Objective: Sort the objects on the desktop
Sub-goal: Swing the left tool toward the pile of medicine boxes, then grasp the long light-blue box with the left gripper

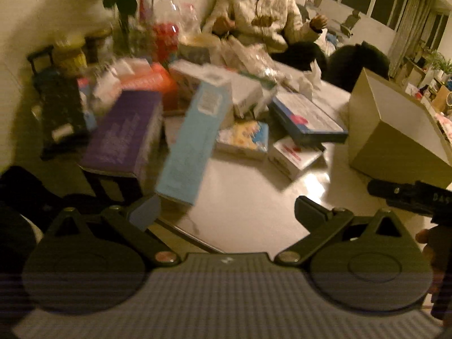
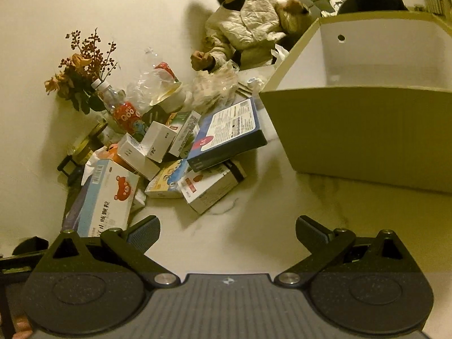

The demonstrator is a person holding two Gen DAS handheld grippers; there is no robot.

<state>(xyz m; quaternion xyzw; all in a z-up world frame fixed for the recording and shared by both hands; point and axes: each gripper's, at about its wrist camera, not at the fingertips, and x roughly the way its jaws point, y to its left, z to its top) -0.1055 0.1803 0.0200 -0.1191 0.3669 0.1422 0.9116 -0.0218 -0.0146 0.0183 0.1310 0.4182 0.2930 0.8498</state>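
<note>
Cardboard dominates the right side: a large open carton (image 2: 367, 130) stands on the pale glossy surface (image 2: 254, 226), its white interior facing up, and it looks like the likely bin for the sorting. Heaped to the left of it lies the task's clutter: a light blue box with a red bear (image 2: 106, 197), a purple box (image 1: 124, 132) half under it, a flat dark blue box (image 2: 228, 132) propped on smaller ones, a white box with a red mark (image 2: 209, 188), a cartoon-printed box (image 2: 166, 180) and several small white cartons (image 2: 158, 141). Both tools hover low over bare surface in front of the heap, holding nothing; the left gripper (image 1: 226, 212) has its jaws spread wide, and the right gripper (image 2: 226, 227) has its jaws just as wide apart. The step in hand seems to be the approach to a first pick, with nothing yet visible in the carton. Next, one gripper would need to line up across the narrow sides of a near box, probably the bear box or the red-marked one, and close without toppling the propped blue box. Behind the heap stand drink bottles (image 2: 127, 113), crumpled clear plastic (image 2: 214, 87) and a vase of dried flowers (image 2: 82, 73) against a cream wall; a person in a pale quilted jacket (image 2: 245, 39) sits across the surface, with curtained windows (image 1: 367, 2) beyond.
</note>
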